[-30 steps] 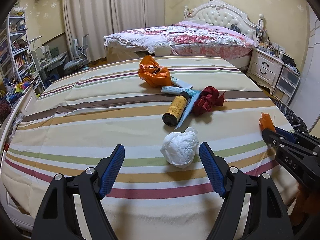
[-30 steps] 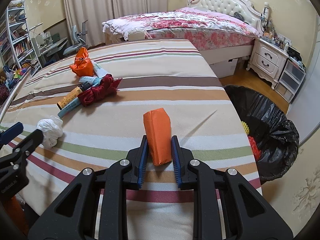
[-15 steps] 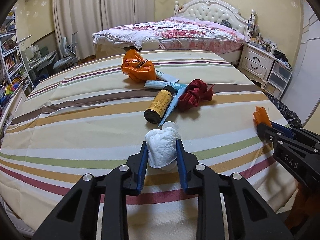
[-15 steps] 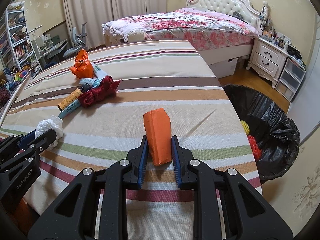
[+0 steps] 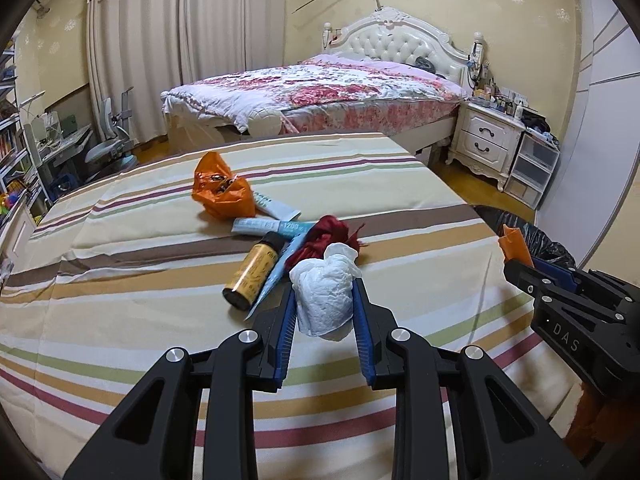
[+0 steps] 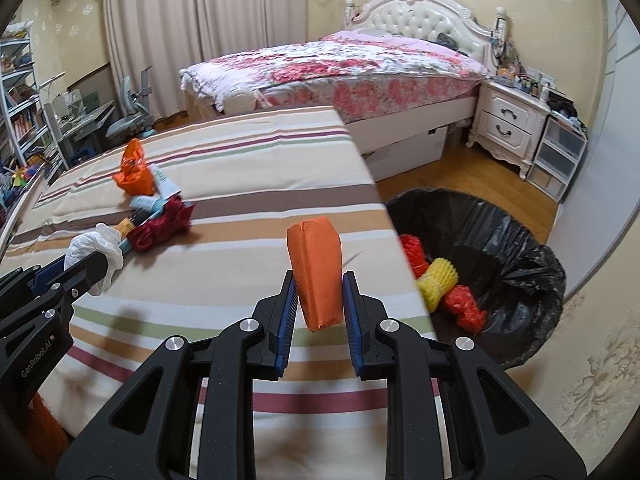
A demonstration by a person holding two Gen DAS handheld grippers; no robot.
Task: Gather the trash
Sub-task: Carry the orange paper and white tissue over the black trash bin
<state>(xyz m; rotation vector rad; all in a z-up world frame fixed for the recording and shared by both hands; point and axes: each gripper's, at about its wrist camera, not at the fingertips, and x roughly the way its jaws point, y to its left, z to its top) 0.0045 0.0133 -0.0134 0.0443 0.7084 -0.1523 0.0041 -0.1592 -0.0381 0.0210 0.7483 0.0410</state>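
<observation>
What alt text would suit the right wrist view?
A hand-held gripper clamps an orange packet over a striped tablecloth, beside a black-lined trash bin holding red and yellow litter. More trash lies further left.

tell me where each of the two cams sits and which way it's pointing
Left wrist: sits on the left gripper, looking along its fingers over the striped table toward the bed; the gripper clamps a white wad.
Right wrist: sits on the right gripper, facing the table edge and black trash bag; the gripper clamps an orange packet.
Shared: each view catches the other gripper, plus the orange bag and bed.
</observation>
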